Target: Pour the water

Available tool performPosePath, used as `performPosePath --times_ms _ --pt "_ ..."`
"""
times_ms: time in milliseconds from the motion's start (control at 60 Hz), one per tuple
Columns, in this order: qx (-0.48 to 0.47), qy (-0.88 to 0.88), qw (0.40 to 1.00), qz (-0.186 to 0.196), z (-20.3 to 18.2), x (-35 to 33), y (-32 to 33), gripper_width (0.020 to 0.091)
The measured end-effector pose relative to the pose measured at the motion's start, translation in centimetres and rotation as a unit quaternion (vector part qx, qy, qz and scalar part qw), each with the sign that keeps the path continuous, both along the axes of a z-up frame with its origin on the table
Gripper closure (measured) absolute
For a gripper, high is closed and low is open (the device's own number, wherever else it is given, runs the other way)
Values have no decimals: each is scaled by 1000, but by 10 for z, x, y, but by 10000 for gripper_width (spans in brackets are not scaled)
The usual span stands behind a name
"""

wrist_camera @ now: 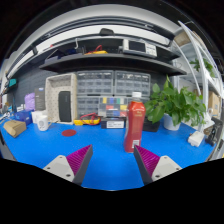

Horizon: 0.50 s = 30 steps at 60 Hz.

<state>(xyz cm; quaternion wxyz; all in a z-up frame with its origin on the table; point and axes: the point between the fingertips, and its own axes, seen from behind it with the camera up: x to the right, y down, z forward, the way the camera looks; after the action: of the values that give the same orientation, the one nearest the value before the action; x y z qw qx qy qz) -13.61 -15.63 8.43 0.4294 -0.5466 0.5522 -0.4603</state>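
We see a blue table (110, 160) with wide bare room just ahead of our fingers, running back to a row of clutter along its far edge. Our tongs (110, 163) are released, spread wide, grasping nothing; the pink pads (78, 158) face each other across bare blue. The bottle (134, 123), red with a yellow cap, stands upright beyond the fingers, a little toward the right one and well apart from both. A plant (176, 104) stands just beside it on the right. A white cup (42, 122) sits far off left. The bottle's label is too small for us to read.
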Motion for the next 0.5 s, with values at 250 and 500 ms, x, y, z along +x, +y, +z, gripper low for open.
performPosePath --times_ms 250,500 --pt "-9 -31 999 -32 7 77 -62 254" --pt "-22 -31 998 -42 12 140 -87 320"
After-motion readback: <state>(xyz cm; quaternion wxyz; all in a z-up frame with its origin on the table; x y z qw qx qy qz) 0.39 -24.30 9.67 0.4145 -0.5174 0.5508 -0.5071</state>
